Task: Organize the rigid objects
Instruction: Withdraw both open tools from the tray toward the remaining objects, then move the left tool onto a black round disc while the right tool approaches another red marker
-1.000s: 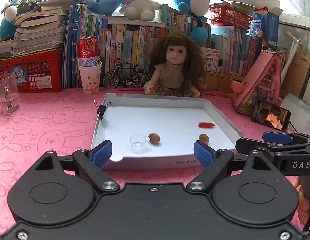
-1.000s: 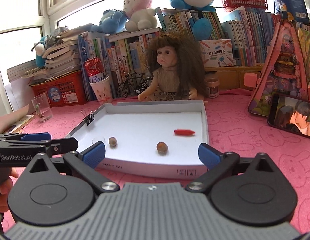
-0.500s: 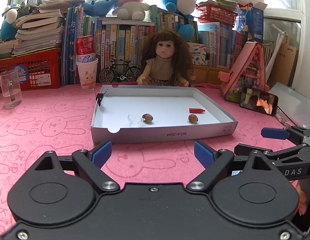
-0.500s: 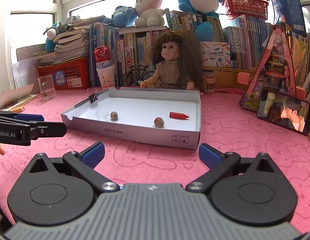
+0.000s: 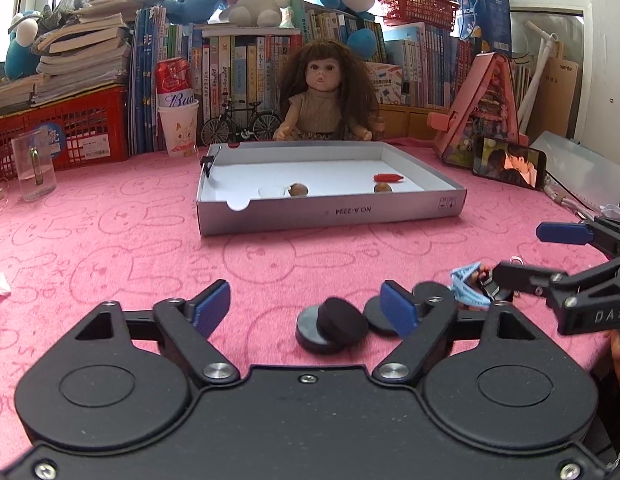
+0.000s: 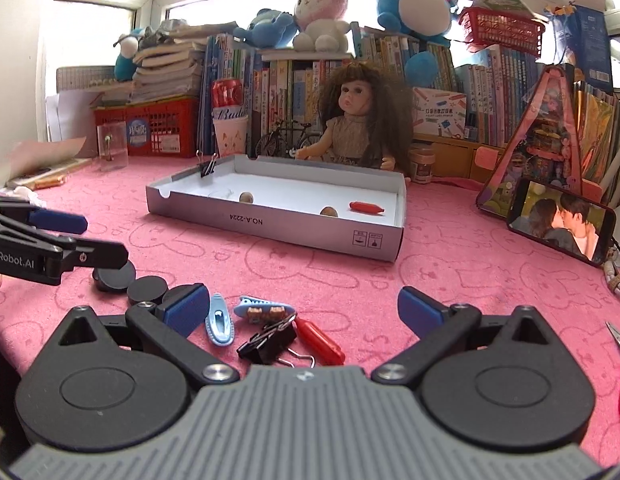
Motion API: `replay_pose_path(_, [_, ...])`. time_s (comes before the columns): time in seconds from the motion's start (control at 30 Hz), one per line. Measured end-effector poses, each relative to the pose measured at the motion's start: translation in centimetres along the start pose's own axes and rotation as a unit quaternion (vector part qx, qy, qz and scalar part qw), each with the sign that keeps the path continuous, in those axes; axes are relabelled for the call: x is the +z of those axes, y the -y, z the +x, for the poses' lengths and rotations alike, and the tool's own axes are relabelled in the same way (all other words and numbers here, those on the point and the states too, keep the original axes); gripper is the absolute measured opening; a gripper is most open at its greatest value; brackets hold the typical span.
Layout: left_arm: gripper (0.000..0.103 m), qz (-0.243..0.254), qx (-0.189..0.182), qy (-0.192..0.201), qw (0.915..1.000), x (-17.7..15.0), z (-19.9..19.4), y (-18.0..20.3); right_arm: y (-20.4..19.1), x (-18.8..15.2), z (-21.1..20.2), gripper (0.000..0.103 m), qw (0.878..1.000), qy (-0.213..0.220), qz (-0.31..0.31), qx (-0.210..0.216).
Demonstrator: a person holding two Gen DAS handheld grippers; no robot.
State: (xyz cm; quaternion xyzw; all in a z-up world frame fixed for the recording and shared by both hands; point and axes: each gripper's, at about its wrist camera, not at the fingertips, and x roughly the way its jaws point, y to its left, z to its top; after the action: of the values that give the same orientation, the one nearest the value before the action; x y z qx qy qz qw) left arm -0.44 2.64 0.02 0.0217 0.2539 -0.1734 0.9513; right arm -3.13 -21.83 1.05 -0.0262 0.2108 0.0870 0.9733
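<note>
Pulling back from white box [image 5: 330, 210] | both hand-held grippers now low over near surface [image 5: 109, 240] | left hand-held gripper [image 5: 305, 306] agape around black discs [image 5: 334, 330] | right hand-held gripper [image 6: 303, 306] agape above binder clip [image 6: 269, 344], red piece [image 6: 322, 342] | next pick pending

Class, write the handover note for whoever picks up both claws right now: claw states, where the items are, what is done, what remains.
Left claw: open, empty, low over the black discs.
Right claw: open, empty, over the blue clips, binder clip and red cap.
Box: holds two nuts, a red piece and a clear dish; another binder clip sits on its wall.
Done: those items are boxed.
Left: discs, clips and cap are on the pink cloth, apparently to go in.
</note>
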Motion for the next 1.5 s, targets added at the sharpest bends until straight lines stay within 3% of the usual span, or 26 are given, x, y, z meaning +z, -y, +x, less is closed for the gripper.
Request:
replay_pose_path(0.17, [0.048,-0.009,0.009,-0.008,0.9999,-1.0,-0.8,-0.5,0.4,-1.0,-1.2,0.093,0.999,0.020,0.027,-0.034])
replay_pose_path(0.23, [0.045,-0.008,0.011,-0.008,0.9999,-1.2,-1.0,-0.7,0.7,-1.2,-1.4,0.089,0.998,0.022,0.037,-0.050])
replay_pose_path(0.43, [0.045,0.009,0.028,0.000,0.9996,-1.5,-1.4,-0.4,1.4,-1.6,-1.5,0.088,0.996,0.015,0.046,-0.071])
replay_pose_path(0.73, [0.046,0.006,0.085,-0.007,0.9963,-1.3,-1.3,-1.7,1.2,-1.6,-1.9,0.087,0.994,0.027,0.039,-0.101])
replay_pose_path(1.0, [0.047,0.022,0.029,0.012,0.9993,-1.4,-2.2,-0.4,0.9,-2.1,-0.9,0.082,0.993,0.000,0.039,-0.108])
replay_pose_path(1.17, [0.036,0.009,0.010,-0.003,0.9999,-1.7,-1.4,0.5,0.3,-2.1,-0.2,0.081,0.994,-0.006,0.033,-0.103])
replay_pose_path(1.33, [0.026,0.006,0.010,-0.001,0.9999,-1.5,-1.0,0.7,0.1,-1.9,0.9,0.073,0.989,-0.027,0.025,-0.141])
replay_pose_path(1.5, [0.025,-0.002,0.037,0.006,0.9993,-1.2,-1.0,0.2,1.7,-2.0,1.0,0.073,0.984,-0.036,0.041,-0.172])
